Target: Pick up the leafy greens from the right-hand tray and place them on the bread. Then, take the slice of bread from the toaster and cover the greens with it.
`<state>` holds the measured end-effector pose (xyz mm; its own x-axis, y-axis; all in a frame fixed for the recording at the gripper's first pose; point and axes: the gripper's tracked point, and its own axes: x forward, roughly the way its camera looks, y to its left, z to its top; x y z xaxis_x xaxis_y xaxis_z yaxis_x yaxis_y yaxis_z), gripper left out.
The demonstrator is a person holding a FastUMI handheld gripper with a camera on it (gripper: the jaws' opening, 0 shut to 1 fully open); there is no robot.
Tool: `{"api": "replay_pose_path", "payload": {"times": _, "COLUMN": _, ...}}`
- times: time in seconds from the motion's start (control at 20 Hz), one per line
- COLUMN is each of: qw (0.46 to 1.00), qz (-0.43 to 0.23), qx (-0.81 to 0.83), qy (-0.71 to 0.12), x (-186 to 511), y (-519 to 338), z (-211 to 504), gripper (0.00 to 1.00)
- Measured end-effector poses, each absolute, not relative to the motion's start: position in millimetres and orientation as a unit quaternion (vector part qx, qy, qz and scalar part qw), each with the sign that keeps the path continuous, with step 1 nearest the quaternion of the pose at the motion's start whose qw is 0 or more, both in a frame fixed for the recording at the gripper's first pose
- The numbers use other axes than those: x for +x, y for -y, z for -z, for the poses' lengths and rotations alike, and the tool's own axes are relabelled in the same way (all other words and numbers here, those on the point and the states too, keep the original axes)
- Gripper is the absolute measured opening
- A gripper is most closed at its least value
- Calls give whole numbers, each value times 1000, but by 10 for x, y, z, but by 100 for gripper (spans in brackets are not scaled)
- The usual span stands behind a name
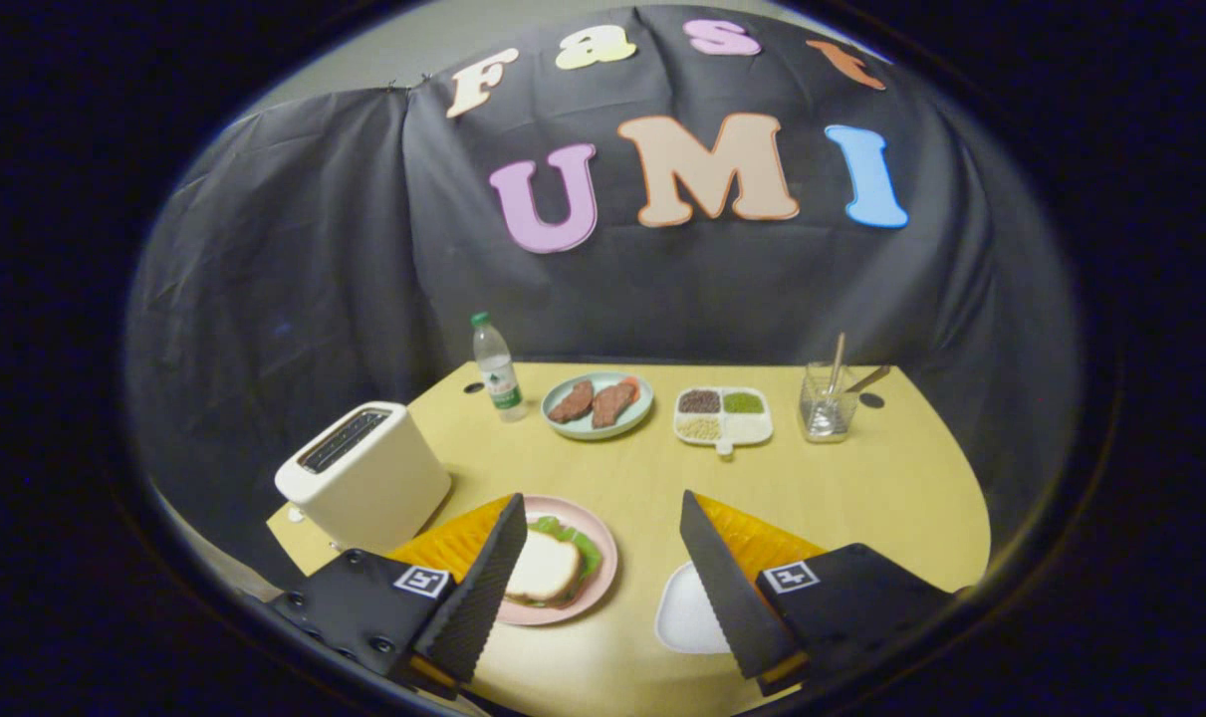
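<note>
Fingers (603, 588) spread wide, empty; bread (543, 566) atop greens (583, 546) on pink plate (603, 578) between them.

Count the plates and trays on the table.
4: pink plate with the sandwich between the open fingers, white tray beside the right finger, blue plate and divided tray beyond.

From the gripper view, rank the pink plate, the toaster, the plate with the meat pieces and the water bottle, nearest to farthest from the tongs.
The tongs are open, holding nothing.
1. Pink plate, with the bread-topped greens, between the fingers beside the left one.
2. Toaster, just beyond the left finger.
3. Plate with the meat pieces, ahead at mid-table.
4. Water bottle, slightly farther back, left of that plate.
</note>
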<state>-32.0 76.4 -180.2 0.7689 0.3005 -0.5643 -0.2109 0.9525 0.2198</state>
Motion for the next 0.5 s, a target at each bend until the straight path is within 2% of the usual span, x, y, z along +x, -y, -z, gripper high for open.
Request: {"api": "replay_pose_path", "payload": {"times": 0.5, "qw": 985, "qz": -100, "qx": 20, "qy": -141, "x": 159, "y": 66, "z": 756, "gripper": 97}}
